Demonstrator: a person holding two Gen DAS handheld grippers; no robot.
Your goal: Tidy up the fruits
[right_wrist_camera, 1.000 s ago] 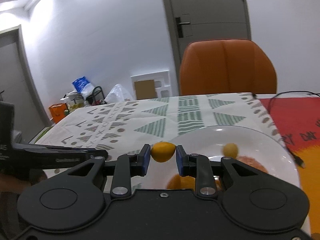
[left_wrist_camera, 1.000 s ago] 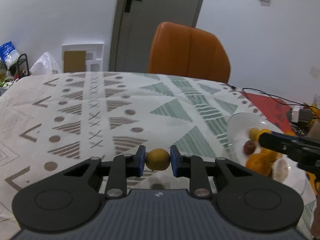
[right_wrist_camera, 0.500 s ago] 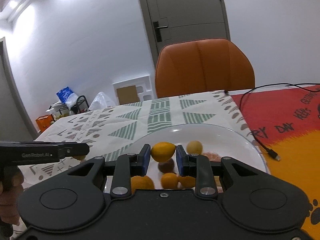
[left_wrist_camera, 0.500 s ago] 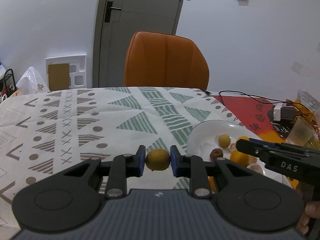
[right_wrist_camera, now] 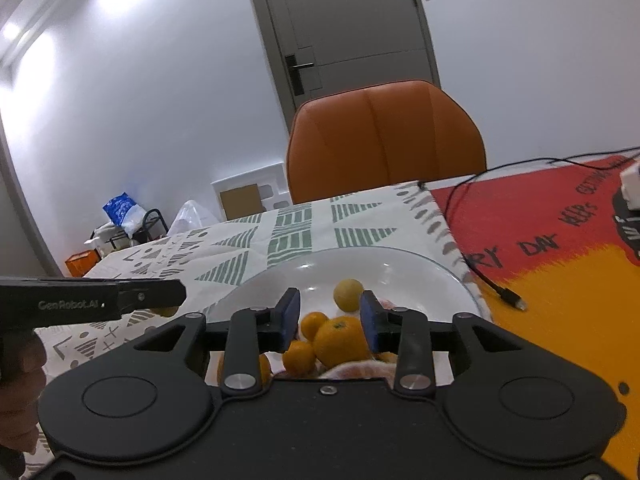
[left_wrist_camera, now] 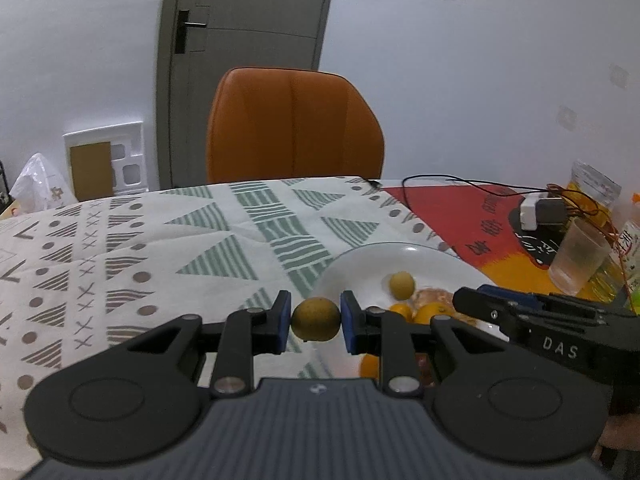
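The right hand-held gripper has just released its orange fruit, jaws now wide above the white round plate. The left hand-held gripper still clamps a small yellow-green round fruit, probably next to go in.

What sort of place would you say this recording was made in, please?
Most likely a room in a home, at a dining table. A patterned tablecloth covers the table, an orange chair stands behind it by a grey door, and a white plate holds small fruits.
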